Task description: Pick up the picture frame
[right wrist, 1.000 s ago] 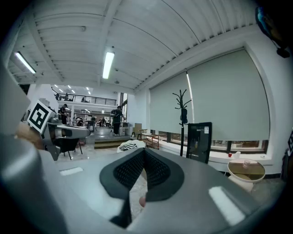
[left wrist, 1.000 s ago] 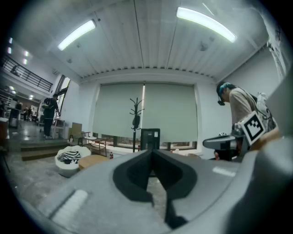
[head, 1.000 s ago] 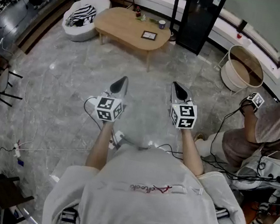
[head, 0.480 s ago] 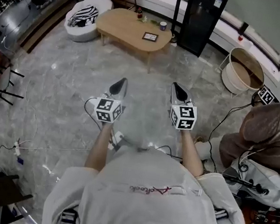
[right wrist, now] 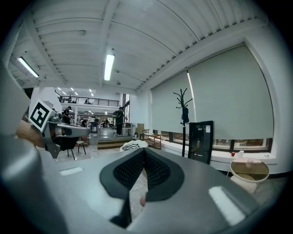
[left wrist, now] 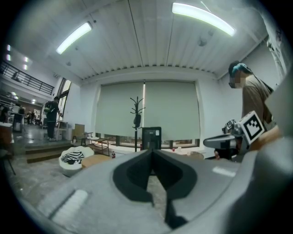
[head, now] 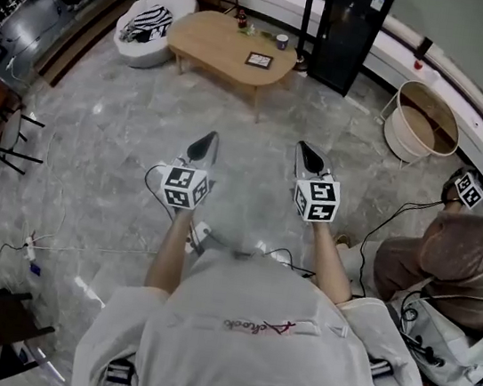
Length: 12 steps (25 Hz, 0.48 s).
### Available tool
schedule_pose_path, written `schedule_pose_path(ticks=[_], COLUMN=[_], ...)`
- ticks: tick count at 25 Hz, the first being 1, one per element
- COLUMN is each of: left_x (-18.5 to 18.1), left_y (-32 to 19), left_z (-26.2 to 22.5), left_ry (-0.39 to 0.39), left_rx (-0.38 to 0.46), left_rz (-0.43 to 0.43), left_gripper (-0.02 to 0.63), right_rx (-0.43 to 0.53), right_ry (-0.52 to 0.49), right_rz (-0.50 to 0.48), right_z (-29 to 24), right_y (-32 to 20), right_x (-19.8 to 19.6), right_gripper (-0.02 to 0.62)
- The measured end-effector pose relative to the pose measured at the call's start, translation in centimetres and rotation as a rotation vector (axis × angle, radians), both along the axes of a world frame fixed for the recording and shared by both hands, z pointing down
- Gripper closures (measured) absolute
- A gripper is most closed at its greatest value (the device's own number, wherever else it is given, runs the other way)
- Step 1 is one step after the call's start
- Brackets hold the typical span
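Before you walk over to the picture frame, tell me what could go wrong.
1. Cables trail across the floor near the feet; a step toward the coffee table could snag one.
2. The picture frame appears to lie flat, and the left gripper and right gripper are both shut; they must open first.
3. The cup near the frame could get knocked.

wooden table (head: 212,41), black cabinet (head: 349,28), round basket (head: 401,140)

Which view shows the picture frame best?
The head view: the picture frame lies flat on the wooden coffee table, seen from above. In both gripper views the frame cannot be made out; the left one shows only the table's edge.
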<state>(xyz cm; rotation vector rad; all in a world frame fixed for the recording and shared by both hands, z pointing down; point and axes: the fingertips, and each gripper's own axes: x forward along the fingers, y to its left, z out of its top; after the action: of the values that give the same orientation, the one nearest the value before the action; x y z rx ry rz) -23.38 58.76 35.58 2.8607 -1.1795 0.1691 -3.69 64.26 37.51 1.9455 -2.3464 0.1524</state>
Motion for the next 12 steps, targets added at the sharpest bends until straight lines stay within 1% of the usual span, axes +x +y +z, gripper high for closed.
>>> schedule_pose_path(ticks=[9,12], left_x=[2.2,2.4], left_y=[-1.2,-1.3], left_z=[0.8,1.3], left_ry=[-0.016,-0.018], left_rx=[-0.012,-0.02], left_rz=[-0.017,-0.022], left_gripper=[0.606,0.606], right_rx=[-0.023,-0.029], right_ry=[-0.006,-0.011], right_rz=[-0.027,-0.031], right_z=[1.2,1.7], right_y=[-1.2,-1.6], right_x=[2.3,2.5], right_gripper=[0.592,0.592])
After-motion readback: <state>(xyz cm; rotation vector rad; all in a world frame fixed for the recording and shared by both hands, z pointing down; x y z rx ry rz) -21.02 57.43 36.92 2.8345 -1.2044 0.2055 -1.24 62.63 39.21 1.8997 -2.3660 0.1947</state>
